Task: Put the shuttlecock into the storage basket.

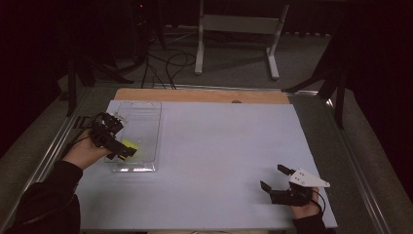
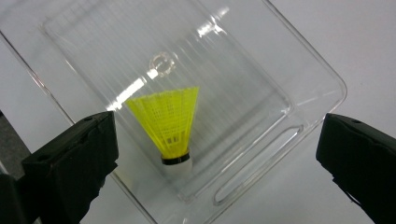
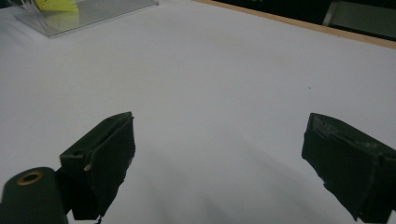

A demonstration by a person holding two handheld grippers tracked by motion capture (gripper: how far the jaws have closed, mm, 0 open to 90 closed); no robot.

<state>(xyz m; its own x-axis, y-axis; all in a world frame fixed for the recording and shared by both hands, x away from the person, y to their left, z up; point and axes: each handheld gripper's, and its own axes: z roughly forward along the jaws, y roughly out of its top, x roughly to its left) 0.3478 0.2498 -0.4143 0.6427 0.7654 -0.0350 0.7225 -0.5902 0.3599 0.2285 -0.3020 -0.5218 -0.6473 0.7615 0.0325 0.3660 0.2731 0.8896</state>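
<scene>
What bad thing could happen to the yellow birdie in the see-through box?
The left gripper hangs open over the shuttlecock. If it closes on the thin mesh skirt, it might crush it. The clear plastic box looks light, so a jaw bumping its wall could push it across the table.

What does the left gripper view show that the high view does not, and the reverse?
Left gripper view alone: the shuttlecock's mesh skirt and white cork, lying inside the clear tray. High view alone: the right tool, open over the white mat, and the floor cables. Both: yellow shuttlecock, tray, and open left tool.
</scene>
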